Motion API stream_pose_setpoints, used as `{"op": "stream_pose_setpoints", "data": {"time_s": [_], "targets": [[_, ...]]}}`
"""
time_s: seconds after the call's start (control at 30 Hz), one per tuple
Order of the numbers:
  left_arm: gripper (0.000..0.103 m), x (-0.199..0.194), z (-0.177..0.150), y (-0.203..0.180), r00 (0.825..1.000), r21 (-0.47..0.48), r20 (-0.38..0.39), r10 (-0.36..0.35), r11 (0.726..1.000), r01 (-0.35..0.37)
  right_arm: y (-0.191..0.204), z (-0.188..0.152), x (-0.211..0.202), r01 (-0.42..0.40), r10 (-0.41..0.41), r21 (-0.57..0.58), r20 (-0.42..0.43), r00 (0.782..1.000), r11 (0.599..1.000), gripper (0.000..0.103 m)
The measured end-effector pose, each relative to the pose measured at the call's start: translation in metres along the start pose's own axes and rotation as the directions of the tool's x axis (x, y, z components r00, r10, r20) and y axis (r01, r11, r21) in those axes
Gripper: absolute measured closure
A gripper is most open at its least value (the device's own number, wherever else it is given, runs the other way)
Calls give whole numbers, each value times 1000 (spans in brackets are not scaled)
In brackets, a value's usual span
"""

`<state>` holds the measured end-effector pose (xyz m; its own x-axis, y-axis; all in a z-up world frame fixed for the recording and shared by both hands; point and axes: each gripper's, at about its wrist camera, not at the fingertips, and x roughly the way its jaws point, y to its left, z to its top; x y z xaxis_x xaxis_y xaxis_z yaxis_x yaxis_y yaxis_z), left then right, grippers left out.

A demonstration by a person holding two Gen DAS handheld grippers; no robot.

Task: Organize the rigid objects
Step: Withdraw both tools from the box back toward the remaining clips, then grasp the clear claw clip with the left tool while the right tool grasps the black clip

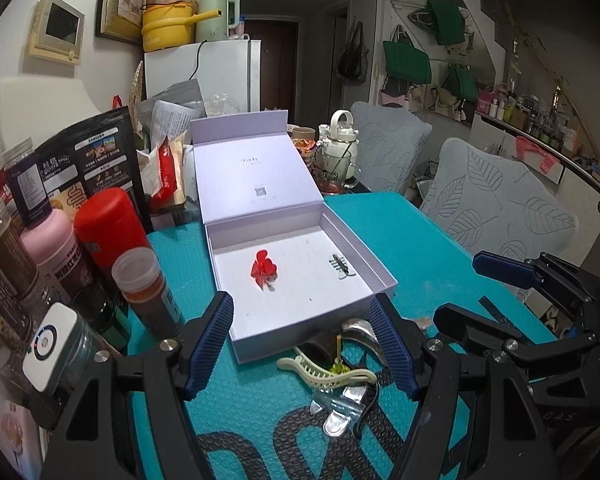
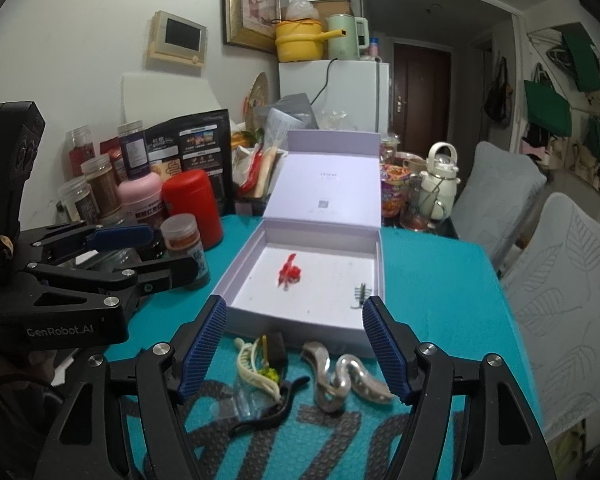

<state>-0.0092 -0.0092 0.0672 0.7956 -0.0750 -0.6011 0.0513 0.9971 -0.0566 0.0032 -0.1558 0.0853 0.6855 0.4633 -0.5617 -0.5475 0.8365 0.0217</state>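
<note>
A: Your left gripper [image 1: 302, 344] has its fingers [image 1: 209, 344] apart with nothing between the pads; past them lies the heap of hair clips [image 1: 332, 364] on the teal mat [image 1: 440, 264].

B: And your right gripper [image 2: 296, 348]?

A: Apart too, gripping nothing. From its camera the silver wavy clip [image 2: 340, 376] lies between the fingers on the mat, with the cream claw clip [image 2: 256, 372] to its left.

B: Where is the box?

A: The white box [image 1: 380, 268] sits open on the bench just behind the heap, lid leaning back. Inside it you have a red clip [image 1: 263, 269] near the middle and a small dark comb clip [image 1: 342, 266] by the right wall.

B: What can't you make out?

A: The heap is a tangle: a clear clip [image 1: 340, 408], a black curved piece [image 2: 268, 416] and something yellow-green overlap, and I can't tell which touches which. The red clip is blurred in the right view. In the left view the left finger covers part of the box's near corner. The jars [image 1: 28, 264] at the left are cut off by the edge of the view, and their labels are unreadable.
</note>
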Motion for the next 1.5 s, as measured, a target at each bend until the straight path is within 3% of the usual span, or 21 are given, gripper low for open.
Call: {"op": "stream_pose_setpoints", "data": {"time_s": [0.47, 0.93, 1.5], "targets": [[33, 27, -40, -4, 992, -18, -101, -76, 997, 75, -6, -47, 10, -35, 39, 58, -58, 998, 998, 32], [33, 62, -71, 3, 977, -32, -202, -70, 997, 65, -10, -83, 37, -37, 51, 97, -150, 987, 995, 32], [33, 79, -87, 36, 965, -88, -249, -78, 994, 57, 25, -115, 84, -117, 135, 80, -290, 947, 990, 32]]}}
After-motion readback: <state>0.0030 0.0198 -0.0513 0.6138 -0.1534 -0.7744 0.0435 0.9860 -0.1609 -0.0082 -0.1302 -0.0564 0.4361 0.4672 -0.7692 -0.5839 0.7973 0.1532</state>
